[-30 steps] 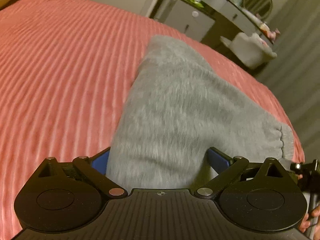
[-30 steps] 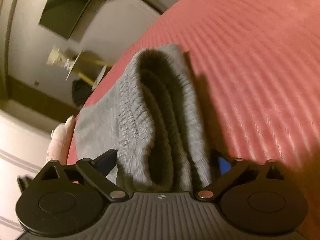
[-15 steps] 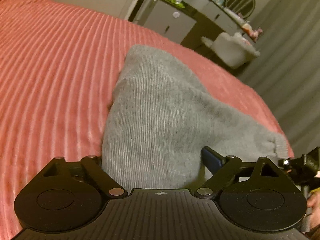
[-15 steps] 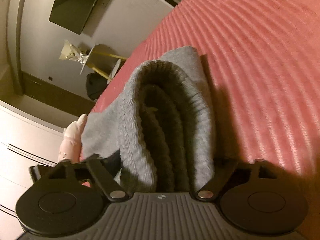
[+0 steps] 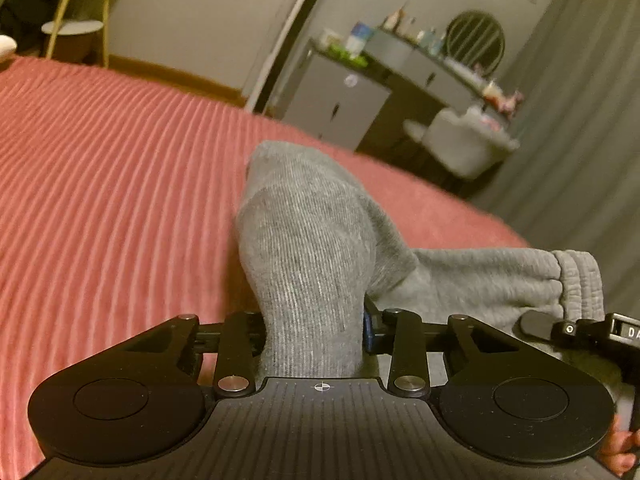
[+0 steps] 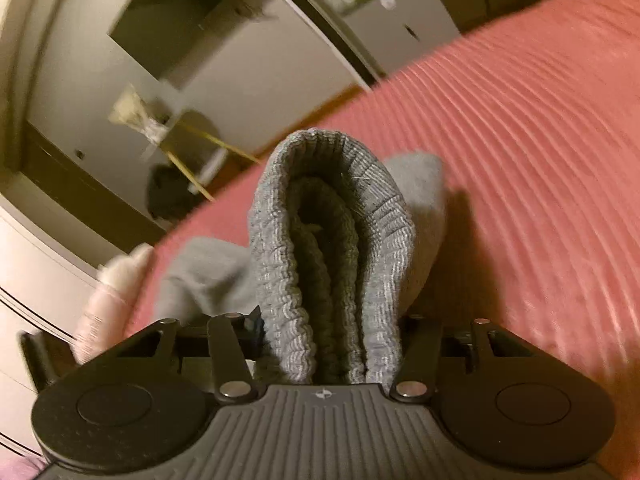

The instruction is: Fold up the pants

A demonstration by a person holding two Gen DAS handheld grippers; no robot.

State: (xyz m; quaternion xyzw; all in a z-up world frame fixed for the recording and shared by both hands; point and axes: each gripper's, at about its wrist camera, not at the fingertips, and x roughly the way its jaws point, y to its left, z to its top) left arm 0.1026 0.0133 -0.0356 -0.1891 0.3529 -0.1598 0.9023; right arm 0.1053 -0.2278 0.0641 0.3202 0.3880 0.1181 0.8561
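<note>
1. Both claws are closing right now, each with the grey knitted sweatpants (image 5: pixel 316 264) bunched between its jaws, and the grey cloth rises off the red ribbed bedspread (image 5: pixel 112 184).
2. Left gripper (image 5: pixel 314 332): jaws narrowed about a thick gather of plain grey fabric, the cloth filling the gap from side to side, so it looks pinched, though still tightening.
3. Right gripper (image 6: pixel 330 344): jaws drawn in on the ribbed elastic waistband (image 6: pixel 332 216), which stands up in a folded loop straight ahead of the claw.
4. First risk: the grip is not settled. If the hands pull up before the jaws finish squeezing, the bulky knit could slide out, likelier on the right, where several thick layers are stacked.
5. Second risk: uneven lift. One hand outrunning the other would twist the pants, and the fold would land crooked on the bedspread.
6. Third risk: the far end of the pants lies on the bedspread towards its far edge. Drag it too far and it may bunch up or slip over that edge.
7. The pants stretch forward from each claw, rooted between the fingers and resting on the bedspread beyond.
</note>
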